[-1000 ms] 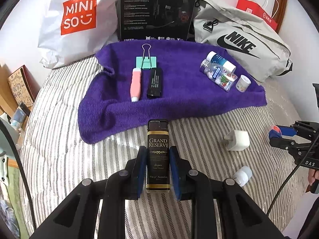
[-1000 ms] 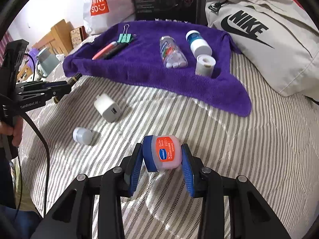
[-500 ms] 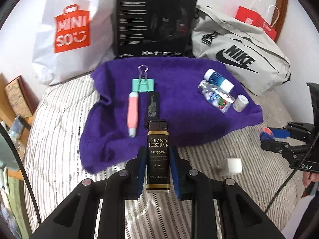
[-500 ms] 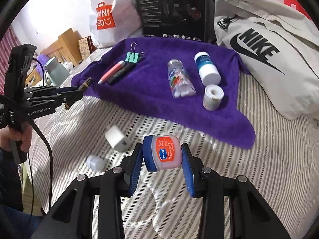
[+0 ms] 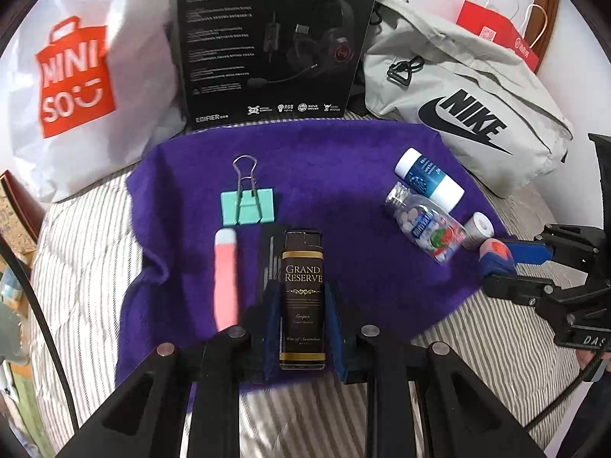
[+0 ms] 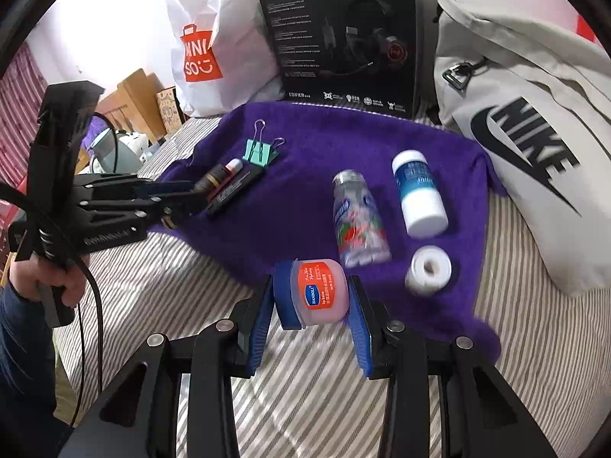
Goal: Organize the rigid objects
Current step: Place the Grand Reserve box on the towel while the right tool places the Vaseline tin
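My left gripper [image 5: 301, 328] is shut on a dark brown "Grand Reserve" lighter [image 5: 303, 297], held over the purple towel [image 5: 343, 175] beside a black flat item [image 5: 269, 255] and a pink tube [image 5: 226, 278]. My right gripper [image 6: 311, 305] is shut on a pink lip-balm jar with a blue lid [image 6: 315, 292], at the towel's [image 6: 298, 198] front edge, near a clear mint bottle [image 6: 357, 221] and a white tape roll [image 6: 427, 271]. A green binder clip [image 5: 247, 206] and a blue-and-white bottle [image 5: 427, 175] also lie on the towel.
Behind the towel stand a white Miniso bag [image 5: 76, 76], a black headset box [image 5: 275, 45] and a grey Nike bag [image 5: 466, 114]. The striped bedcover [image 6: 152, 286] surrounds the towel. Wooden furniture [image 6: 130, 99] sits at the far left in the right wrist view.
Both grippers moved forward from the striped cover to over the towel, each keeping its object. The white charger and small white cap have left both views.
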A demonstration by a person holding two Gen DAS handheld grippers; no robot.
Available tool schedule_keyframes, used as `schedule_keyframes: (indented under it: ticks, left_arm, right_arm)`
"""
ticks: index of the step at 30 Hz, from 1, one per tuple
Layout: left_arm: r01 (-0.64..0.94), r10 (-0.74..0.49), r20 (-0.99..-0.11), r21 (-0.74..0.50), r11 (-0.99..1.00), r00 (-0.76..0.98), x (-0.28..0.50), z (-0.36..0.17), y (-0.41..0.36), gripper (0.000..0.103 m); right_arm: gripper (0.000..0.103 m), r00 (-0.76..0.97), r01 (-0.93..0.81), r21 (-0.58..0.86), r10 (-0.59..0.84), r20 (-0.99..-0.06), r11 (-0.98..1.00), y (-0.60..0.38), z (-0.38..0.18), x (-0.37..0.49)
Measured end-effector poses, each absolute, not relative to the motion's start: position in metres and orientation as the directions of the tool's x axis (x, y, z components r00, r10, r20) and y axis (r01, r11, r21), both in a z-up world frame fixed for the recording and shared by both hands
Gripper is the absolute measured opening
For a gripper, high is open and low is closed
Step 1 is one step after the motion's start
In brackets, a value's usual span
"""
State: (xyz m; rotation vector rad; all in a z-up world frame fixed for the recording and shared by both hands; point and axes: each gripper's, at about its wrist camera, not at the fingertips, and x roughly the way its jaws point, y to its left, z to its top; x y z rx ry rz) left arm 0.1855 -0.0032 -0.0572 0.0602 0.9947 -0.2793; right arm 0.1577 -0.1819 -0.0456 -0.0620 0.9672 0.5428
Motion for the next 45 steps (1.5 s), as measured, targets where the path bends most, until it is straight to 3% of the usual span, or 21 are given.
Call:
schedule_keyframes:
  ticks: [27, 32, 45]
  left_arm:
    - [0.253, -0.212, -0.849, -0.097, 0.963, 0.484, 0.213, -0.07, 0.004, 0.023]
    - [0.258, -0.213, -0.852, -0.096, 0.961, 0.478, 0.212, -0.072, 0.001, 0.023]
    - [0.299, -0.22, -0.86, -0.084, 0.951, 0.461, 0.215, -0.074, -0.025, 0.023]
  right_arm:
    - [0.039, 0.331, -0.547, 0.17, 0.398, -0.855, 0.82, -0.144, -0.087, 0.217]
    - [0.045, 0.295, -0.529, 0.235, 0.436, -0.85, 0.815, -0.154, -0.086, 0.219]
    - [0.057, 0.38, -0.45, 0.185, 0.375, -0.846, 0.874, -0.19, -0.064, 0.193]
